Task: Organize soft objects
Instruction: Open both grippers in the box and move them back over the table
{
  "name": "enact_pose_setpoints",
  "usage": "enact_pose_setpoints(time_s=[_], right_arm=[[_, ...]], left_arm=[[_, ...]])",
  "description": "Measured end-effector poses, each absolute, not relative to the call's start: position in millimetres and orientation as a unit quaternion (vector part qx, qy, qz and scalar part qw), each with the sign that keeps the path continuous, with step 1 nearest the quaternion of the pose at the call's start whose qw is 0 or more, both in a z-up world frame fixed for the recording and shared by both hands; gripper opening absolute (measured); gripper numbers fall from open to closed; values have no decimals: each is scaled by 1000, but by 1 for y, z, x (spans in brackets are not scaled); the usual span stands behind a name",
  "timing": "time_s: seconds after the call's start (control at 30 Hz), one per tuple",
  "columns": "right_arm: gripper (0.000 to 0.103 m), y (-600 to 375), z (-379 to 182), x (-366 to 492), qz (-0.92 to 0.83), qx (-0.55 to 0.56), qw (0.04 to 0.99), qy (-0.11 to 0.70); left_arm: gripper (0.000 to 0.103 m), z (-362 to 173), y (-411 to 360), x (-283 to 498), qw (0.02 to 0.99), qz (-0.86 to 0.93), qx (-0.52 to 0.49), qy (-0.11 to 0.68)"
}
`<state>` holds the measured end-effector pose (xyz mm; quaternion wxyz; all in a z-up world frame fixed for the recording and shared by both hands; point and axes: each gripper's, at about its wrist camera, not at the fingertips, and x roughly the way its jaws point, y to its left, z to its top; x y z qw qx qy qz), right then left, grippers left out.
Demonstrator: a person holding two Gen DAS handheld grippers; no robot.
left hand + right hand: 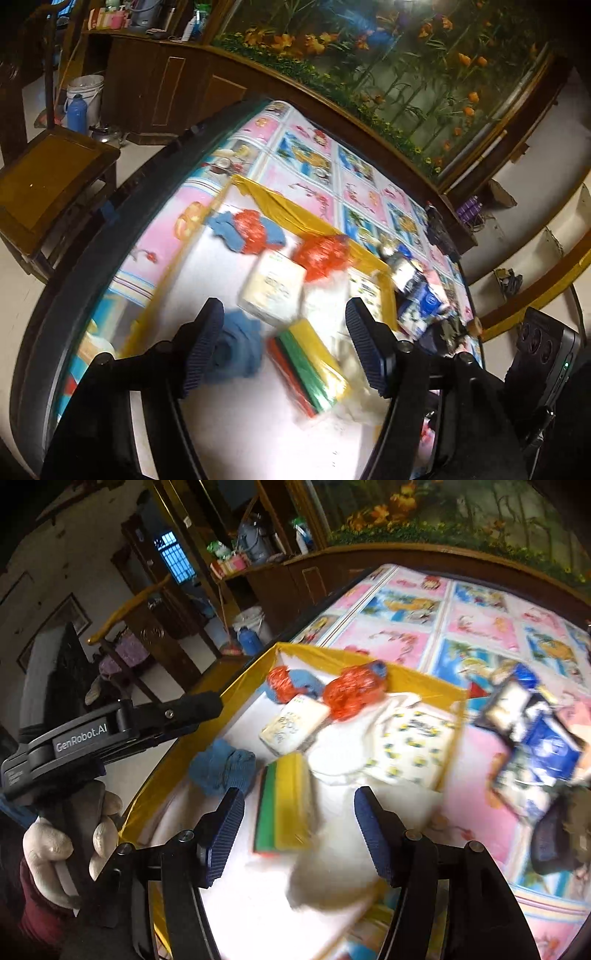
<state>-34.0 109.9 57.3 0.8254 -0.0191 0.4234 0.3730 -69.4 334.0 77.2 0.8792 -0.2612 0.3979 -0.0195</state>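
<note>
A yellow-rimmed tray (295,212) (424,685) with a white floor holds the soft things: a blue cloth (236,350) (221,766), a pack of coloured sponges (314,365) (282,805), a white tissue pack (273,286) (291,727), two red mesh bundles (321,254) (351,694) and a printed white pack (410,746). A white fluffy piece (325,878) lies below my right gripper. My left gripper (284,347) is open above the sponges. My right gripper (299,838) is open over the tray. The left gripper also shows in the right wrist view (199,701).
The tray sits on a table with a pink and blue cartoon cloth (354,173) (480,627). Blue and white packets (421,295) (535,731) lie right of the tray. A wooden chair (48,184) stands left, a cabinet (166,92) behind.
</note>
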Motion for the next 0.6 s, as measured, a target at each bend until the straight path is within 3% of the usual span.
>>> enact_pose_setpoints(time_s=[0.33, 0.6], right_arm=[[78, -63, 80, -74, 276, 38, 888, 367], [78, -178, 68, -84, 193, 107, 899, 378]], left_arm=[[68, 90, 217, -92, 881, -109, -181, 424], [68, 63, 116, -101, 855, -185, -118, 470]])
